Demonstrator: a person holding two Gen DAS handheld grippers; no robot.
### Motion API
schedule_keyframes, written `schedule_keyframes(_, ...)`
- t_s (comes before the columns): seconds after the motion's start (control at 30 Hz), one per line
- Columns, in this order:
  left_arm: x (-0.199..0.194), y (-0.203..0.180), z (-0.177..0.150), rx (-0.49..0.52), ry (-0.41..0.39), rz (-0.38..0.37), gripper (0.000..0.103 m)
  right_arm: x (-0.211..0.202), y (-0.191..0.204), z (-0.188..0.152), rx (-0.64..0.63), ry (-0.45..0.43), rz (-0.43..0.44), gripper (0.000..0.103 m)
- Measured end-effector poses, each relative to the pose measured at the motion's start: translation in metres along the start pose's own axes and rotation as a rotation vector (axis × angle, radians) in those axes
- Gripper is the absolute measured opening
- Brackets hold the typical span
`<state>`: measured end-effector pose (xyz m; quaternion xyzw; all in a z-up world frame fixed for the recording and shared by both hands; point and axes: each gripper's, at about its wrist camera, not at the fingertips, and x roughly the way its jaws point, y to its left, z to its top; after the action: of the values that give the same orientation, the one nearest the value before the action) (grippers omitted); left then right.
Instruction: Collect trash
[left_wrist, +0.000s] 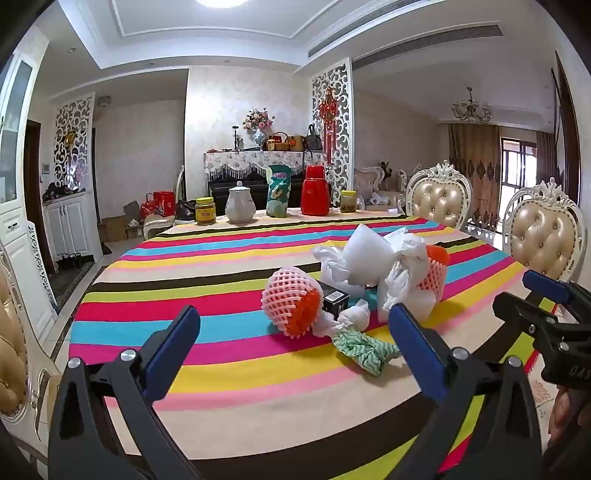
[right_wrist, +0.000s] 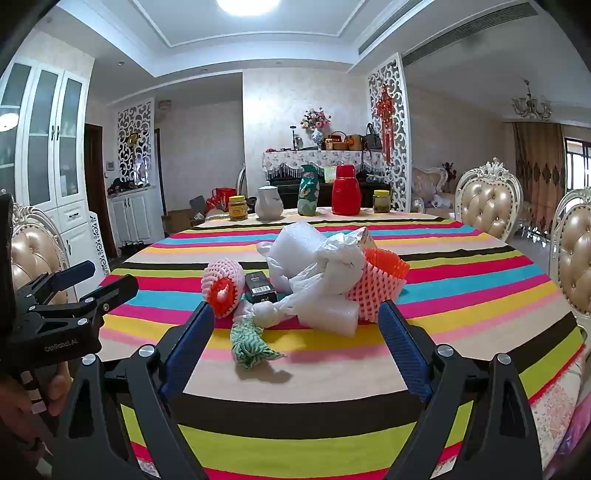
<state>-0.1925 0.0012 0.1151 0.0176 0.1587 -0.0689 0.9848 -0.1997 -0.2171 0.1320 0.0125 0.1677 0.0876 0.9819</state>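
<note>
A pile of trash lies mid-table on the striped cloth. It holds a pink and orange foam net (left_wrist: 291, 304) (right_wrist: 221, 291), a small black box (left_wrist: 334, 299) (right_wrist: 261, 286), white plastic bags and bubble wrap (left_wrist: 369, 258) (right_wrist: 317, 269), a second foam net (left_wrist: 434, 271) (right_wrist: 380, 280), and a green and white crumpled wrapper (left_wrist: 364, 349) (right_wrist: 247, 345). My left gripper (left_wrist: 295, 343) is open and empty, short of the pile. My right gripper (right_wrist: 295, 332) is open and empty, just before the wrapper. Each gripper shows in the other's view: the right gripper (left_wrist: 532, 299), the left gripper (right_wrist: 92, 278).
At the table's far edge stand a yellow-lidded jar (left_wrist: 205, 210), a white teapot (left_wrist: 240, 205), a green bag (left_wrist: 279, 190), a red thermos (left_wrist: 314, 190) and another jar (left_wrist: 348, 201). Padded chairs (left_wrist: 439, 199) stand on the right. The striped tablecloth (left_wrist: 221, 288) covers the table.
</note>
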Motion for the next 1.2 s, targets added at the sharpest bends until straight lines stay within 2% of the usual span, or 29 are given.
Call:
schedule_keyframes(0.4, -0.002, 0.002, 0.0, 0.001, -0.002, -0.004, 0.099, 0.007, -0.004, -0.001, 0.007, 0.0, 0.006, 0.084)
schedule_keyframes(1.2, 0.003, -0.002, -0.002, 0.002, 0.006, -0.019, 0.099, -0.007, -0.007, 0.001, 0.035, -0.003, 0.013, 0.084)
